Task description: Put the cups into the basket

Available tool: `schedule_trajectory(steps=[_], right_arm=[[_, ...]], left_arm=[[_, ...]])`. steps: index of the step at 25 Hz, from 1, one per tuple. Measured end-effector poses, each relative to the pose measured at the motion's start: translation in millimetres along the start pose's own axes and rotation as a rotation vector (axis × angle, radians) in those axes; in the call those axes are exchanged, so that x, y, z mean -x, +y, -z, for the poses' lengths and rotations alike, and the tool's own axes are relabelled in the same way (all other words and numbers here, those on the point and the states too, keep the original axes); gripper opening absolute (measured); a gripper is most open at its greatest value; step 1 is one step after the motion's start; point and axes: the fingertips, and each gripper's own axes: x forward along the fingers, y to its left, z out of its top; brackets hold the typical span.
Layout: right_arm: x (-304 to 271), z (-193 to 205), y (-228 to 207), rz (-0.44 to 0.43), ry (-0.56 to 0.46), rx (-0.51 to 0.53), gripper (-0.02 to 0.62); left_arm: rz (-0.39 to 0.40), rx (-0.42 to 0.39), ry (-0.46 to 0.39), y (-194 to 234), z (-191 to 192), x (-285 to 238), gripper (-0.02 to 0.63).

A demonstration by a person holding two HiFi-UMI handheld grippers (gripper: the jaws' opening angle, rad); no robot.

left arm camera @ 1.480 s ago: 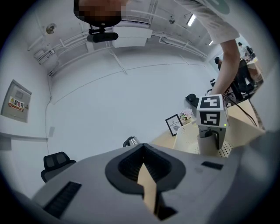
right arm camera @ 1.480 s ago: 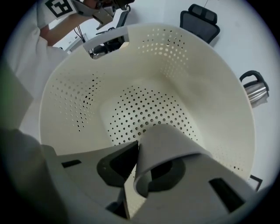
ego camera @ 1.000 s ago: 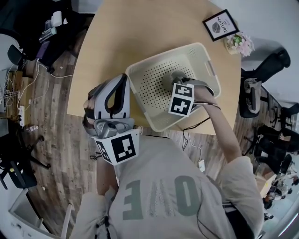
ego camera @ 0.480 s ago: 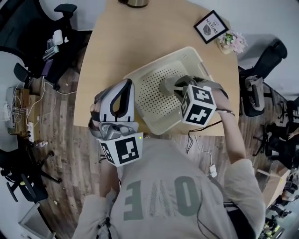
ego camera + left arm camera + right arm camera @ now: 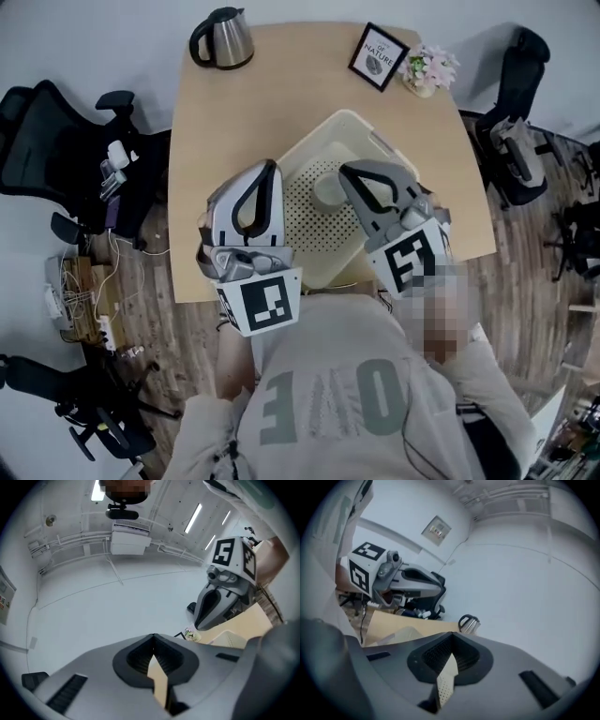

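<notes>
**Mia:** Up and out came the right claw point(image 5: 345, 170). A moment ago it was down inside the basket point(image 5: 292, 157), right by the cup point(image 5: 328, 191). Now it is lifted and pulled back to the basket's near right side.

**Ben:** Where is the cup?

**Mia:** It sits inside the basket, on the bottom with all the little holes, a bit to the far side. Nothing is touching it. I can see only that one cup.

**Ben:** Is the right claw holding anything?

**Mia:** No. In the right gripper view its two tips point(image 5: 451, 636) are pressed together and nothing is between them. You just see a bit of the basket through the gap behind the tips.

**Ben:** And the left claw point(image 5: 272, 167)?

**Mia:** It has stayed by the basket's left side. Its tips point(image 5: 153, 637) are closed tight too, and it holds nothing.

**Ben:** What is the basket on?

**Mia:** It sits on the table point(image 5: 211, 122), near the edge closest to the person. A kettle point(image 5: 222, 38) stands at the corner far to the left of the basket. A picture frame point(image 5: 378, 56) and some flowers point(image 5: 427, 67) stand behind the basket, to the right. Those three are well apart from the basket. An office chair point(image 5: 45, 117) is off the table, far to the basket's left.
</notes>
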Motion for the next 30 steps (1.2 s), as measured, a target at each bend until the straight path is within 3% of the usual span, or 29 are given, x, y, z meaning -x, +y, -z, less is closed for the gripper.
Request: schedule_trajectory(steps=[5,11,18,30], right_arm=[[36,-2,-4,0.196,-0.133,-0.147,-0.002],[57,11,-24,0.316,-0.176,-0.227,-0.002],[66,23,-25,0.348,-0.144,-0.231,-0.002],[64,28,-25,0.326,-0.154,-0.227,-0.002]], left_arm=[[0.063,0.023,-0.006,-19,-22,-12,0.008],[0.139,0.02,-0.056,-49,-37,-17,0.008],[0.18,-0.018,-0.026,-58,-41,-16,0.009],[0.192,-0.029,-0.017,-68,-43,-16,0.009]])
